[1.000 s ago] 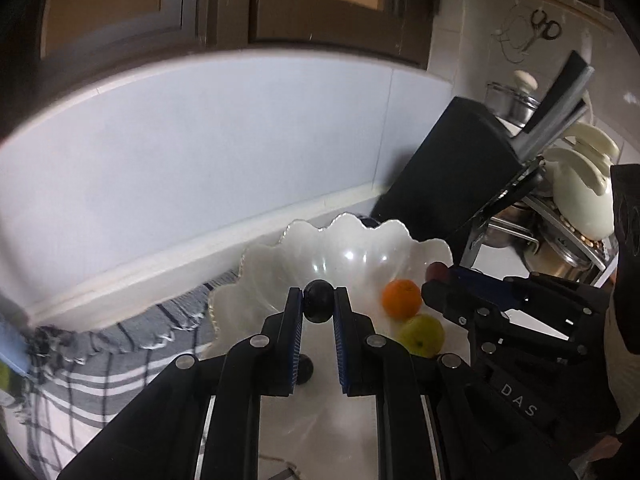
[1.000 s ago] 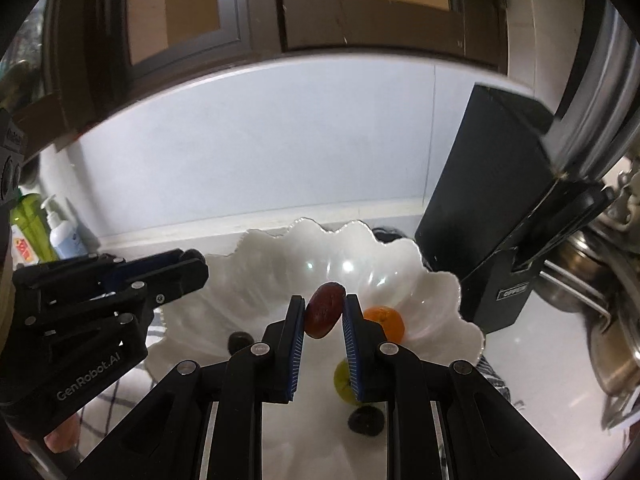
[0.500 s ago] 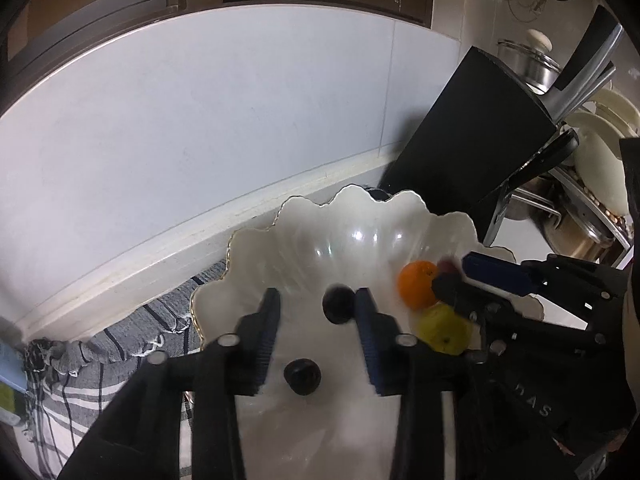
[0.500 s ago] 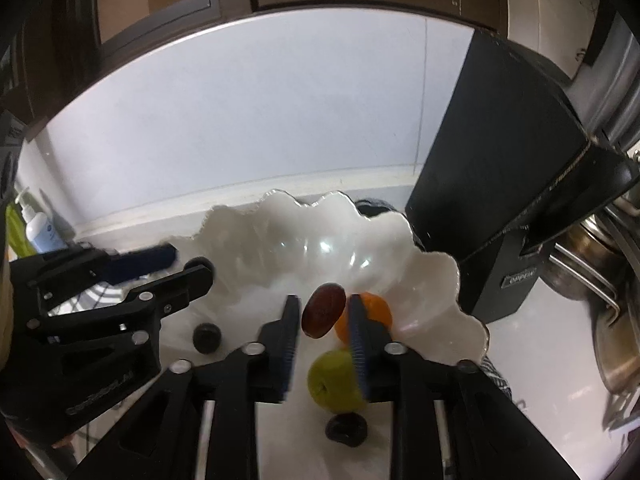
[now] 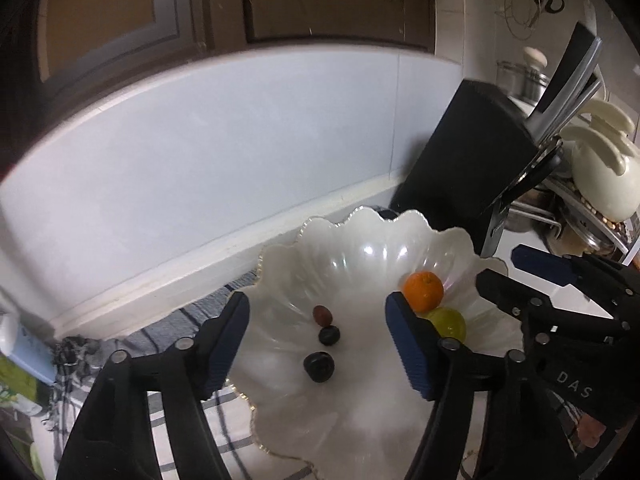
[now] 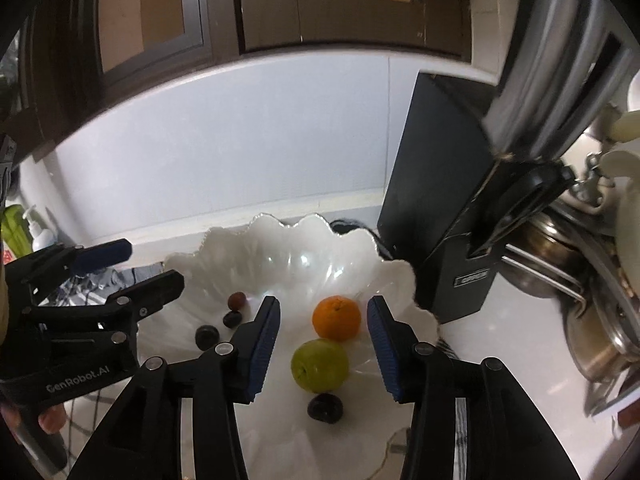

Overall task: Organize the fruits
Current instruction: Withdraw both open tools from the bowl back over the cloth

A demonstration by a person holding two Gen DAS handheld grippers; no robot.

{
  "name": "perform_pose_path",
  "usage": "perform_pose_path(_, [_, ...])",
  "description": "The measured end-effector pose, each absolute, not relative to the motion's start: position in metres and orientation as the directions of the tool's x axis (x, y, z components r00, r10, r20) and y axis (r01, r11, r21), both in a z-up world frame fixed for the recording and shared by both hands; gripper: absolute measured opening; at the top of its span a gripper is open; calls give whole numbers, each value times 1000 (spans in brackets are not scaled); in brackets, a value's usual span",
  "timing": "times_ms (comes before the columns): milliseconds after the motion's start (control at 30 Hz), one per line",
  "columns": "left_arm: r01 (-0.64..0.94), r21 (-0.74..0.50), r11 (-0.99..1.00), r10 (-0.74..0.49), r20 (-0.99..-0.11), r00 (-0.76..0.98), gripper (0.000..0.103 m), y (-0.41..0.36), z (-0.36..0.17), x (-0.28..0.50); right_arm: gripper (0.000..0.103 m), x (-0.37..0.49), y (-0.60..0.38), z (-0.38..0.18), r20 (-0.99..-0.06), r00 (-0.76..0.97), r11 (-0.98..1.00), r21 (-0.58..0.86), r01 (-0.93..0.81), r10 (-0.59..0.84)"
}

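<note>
Left gripper (image 5: pixel 316 316): jaws spread, just been opening, nothing gripped. Between them, near to far: dark plum (image 5: pixel 319 366), smaller dark fruit (image 5: pixel 329 335), reddish date (image 5: pixel 322 314), all in white scalloped bowl (image 5: pixel 348 236).

Right gripper (image 6: pixel 323 314): jaws spread, just been opening, empty. Between them: green fruit (image 6: pixel 319 365), then orange (image 6: pixel 336 317).

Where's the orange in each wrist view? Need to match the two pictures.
Left wrist: orange sits right of centre in the white bowl, just past the right finger's tip, with the green fruit below it.
Right wrist: orange sits near centre, between the open fingers, above the green fruit.
Shared landmark: black knife block.
</note>
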State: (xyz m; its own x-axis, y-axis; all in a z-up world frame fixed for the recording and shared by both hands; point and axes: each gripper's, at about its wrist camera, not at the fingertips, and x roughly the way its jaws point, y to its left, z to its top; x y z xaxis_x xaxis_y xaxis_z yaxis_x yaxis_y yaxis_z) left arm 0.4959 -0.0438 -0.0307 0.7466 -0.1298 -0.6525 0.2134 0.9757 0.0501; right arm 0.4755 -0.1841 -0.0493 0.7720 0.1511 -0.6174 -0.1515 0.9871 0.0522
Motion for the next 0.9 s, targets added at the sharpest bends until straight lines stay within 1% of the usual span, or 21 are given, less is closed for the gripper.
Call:
perform_pose_path(167, [202, 77, 976, -113, -614, 781, 77, -41, -14, 470, 47, 455, -186, -35, -579, 803, 989, 47, -139, 141])
perform_pose_path(300, [212, 85, 974, -123, -586, 801, 82, -41, -3, 448, 47, 435, -188, -24, -549, 823, 988, 55, -141, 148])
perform_pose_path(600, [216, 87, 973, -138, -532, 836, 83, -35, 19, 403, 47, 392, -192, -4, -494, 855, 988, 63, -143, 155])
perform_pose_path(900, [236, 112, 965, -152, -492, 857, 83, -34, 27, 362, 47, 351, -192, 7, -446, 883, 989, 47, -143, 149])
